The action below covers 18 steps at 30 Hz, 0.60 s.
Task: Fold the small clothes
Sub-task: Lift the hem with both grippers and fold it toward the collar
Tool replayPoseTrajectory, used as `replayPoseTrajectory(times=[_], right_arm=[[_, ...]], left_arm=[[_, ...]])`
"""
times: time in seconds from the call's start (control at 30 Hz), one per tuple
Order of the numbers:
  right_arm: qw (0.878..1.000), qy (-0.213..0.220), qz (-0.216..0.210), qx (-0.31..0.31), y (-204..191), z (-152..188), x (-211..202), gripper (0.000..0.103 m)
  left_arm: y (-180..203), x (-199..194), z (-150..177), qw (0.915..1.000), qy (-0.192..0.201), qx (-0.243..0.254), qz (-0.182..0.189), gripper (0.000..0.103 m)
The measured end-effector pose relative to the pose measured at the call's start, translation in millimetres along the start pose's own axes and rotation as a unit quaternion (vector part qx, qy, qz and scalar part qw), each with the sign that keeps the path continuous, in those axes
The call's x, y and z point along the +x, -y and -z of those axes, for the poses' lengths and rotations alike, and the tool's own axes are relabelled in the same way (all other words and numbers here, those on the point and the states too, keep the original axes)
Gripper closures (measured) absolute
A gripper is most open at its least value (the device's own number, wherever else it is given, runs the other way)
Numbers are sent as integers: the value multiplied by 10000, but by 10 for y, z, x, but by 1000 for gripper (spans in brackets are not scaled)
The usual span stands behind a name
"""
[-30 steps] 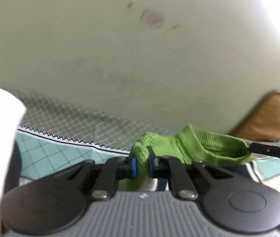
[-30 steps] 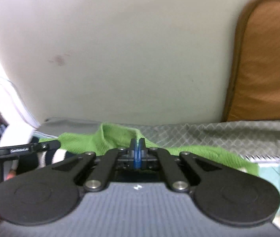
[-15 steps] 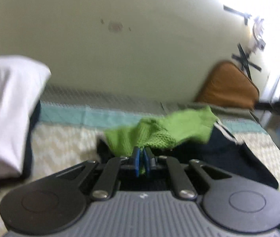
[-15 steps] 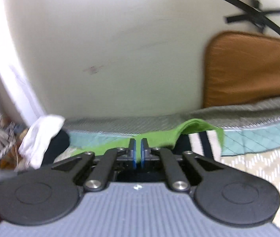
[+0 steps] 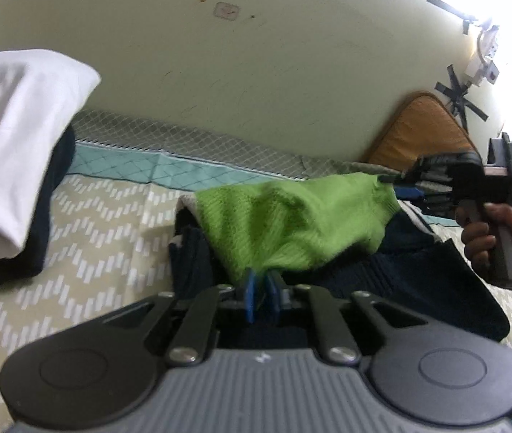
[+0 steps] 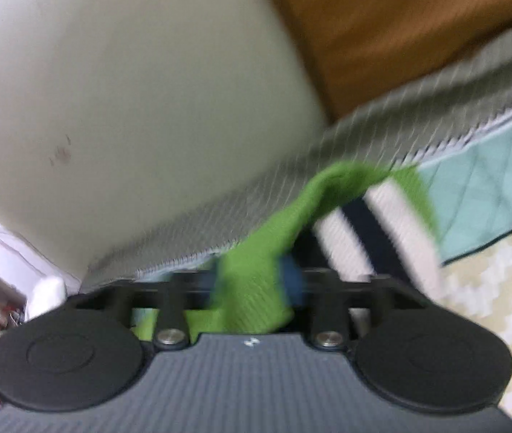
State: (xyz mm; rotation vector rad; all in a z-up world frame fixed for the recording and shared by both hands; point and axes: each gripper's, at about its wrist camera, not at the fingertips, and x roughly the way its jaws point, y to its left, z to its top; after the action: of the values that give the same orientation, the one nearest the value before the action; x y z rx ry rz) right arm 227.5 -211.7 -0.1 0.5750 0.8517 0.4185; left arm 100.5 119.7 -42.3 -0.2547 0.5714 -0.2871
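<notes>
A bright green sock (image 5: 292, 223) is stretched between my two grippers, low over a dark navy garment (image 5: 418, 281) on the bed. My left gripper (image 5: 260, 294) has the sock's near end between its blue pads; the jaws are opening a little, and the cloth still sits in the gap. My right gripper (image 5: 387, 179), held by a hand (image 5: 479, 241), pinches the far corner. In the right wrist view, which is tilted and blurred, the green sock (image 6: 256, 281) fills the space in my right gripper (image 6: 252, 285), whose jaws are also opening.
A white folded pile (image 5: 14, 126) lies on a dark garment (image 5: 21, 263) at the left. The patterned bedspread (image 5: 104, 223) runs to a cream wall. An orange cushion (image 5: 421, 133) leans at the back right. A white and navy striped cloth (image 6: 364, 223) lies under the sock.
Both grippers came down from in front of the wall to the bed with the sock. The right gripper rolled sideways. The pads of both now stand slightly further apart.
</notes>
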Motion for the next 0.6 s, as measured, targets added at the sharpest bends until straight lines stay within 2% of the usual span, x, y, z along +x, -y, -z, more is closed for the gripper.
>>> replayPoseTrajectory(times=[0.03,0.07,0.1,0.13,0.17,0.23,0.27,0.3,0.37,0.43,0.5,0.57,0.6], right_arm=[[9999,37,54,-80,-38,37,-4,85],[9998,88,-6,-152,-65,66,-26,86],[9997,122,-97,-193,-85,89,-64,86],[9995,156,-158,-222,-101,107,-108,86],[9993,178,-196,-256,-106,117,-133,87],[9989,204,-230,-357,-132,137,-200,87],[9988,210,-227,-387,-143,153,-233,87],[9987,216,-224,-393,-147,146,-275,87],[9987,251,-236,-385,-178,169,-344,88],[9985,297,-267,-387,-209,166,-440,88],[9981,344,-311,-403,-250,185,-542,88],[9976,381,-360,-449,-267,198,-564,88],[9972,401,-378,-506,-306,216,-626,88]], left_arm=[[-30,-43,-2,9999,-39,-106,-20,71],[-91,-102,-2,9995,-38,-299,58,50],[-169,-149,-3,9982,-33,-561,228,42],[-257,-171,-9,9948,-71,-890,481,38],[-340,-158,-22,9891,-160,-1243,769,38],[-443,-82,-60,9752,-306,-1807,1238,36],[-481,-22,-88,9676,-339,-2051,1434,31],[-504,34,-114,9614,-356,-2229,1573,28],[-505,196,-168,9494,-423,-2527,1814,14],[-484,381,-199,9444,-540,-2688,1812,13],[-496,504,-204,9414,-551,-2848,1720,21],[-525,529,-227,9417,-557,-2917,1583,90],[-554,543,-225,9372,-624,-3009,1651,90]])
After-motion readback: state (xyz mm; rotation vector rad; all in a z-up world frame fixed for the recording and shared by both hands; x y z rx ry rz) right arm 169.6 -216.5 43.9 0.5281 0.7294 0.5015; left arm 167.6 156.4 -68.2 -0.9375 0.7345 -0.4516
